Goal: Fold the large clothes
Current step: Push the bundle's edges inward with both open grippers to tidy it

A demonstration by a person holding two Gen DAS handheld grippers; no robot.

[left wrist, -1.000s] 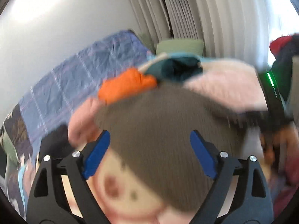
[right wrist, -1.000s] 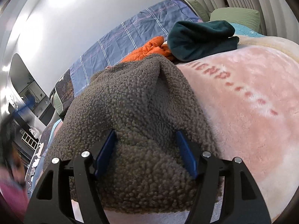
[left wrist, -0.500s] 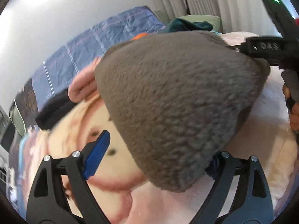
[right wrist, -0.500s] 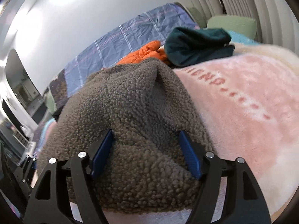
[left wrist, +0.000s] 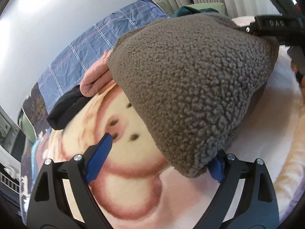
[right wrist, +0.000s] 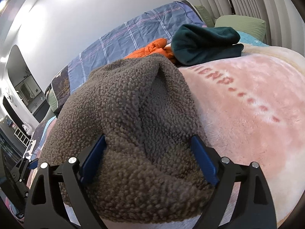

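A folded brown fleece garment (left wrist: 190, 80) lies on a pink printed blanket (left wrist: 129, 171) on the bed. My left gripper (left wrist: 160, 158) is open; its left finger (left wrist: 99, 158) is over bare blanket and the fleece's near corner overlaps the right finger. In the right wrist view the same fleece (right wrist: 129, 126) fills the space between the wide-spread fingers of my right gripper (right wrist: 148, 160), which is open around it. The right gripper's body also shows in the left wrist view (left wrist: 274, 26) at the fleece's far right edge.
A dark teal folded garment (right wrist: 205, 43) and an orange puffy jacket (right wrist: 154, 47) lie beyond the fleece. A pink garment (left wrist: 95, 76) and a black one (left wrist: 66, 108) lie at the left. A blue checked quilt (right wrist: 133, 32) and green pillow (right wrist: 242, 24) are behind.
The left gripper's view swung low and close to the fleece's left corner, with the fleece now lying down on the blanket. The right gripper stayed open around the fleece.
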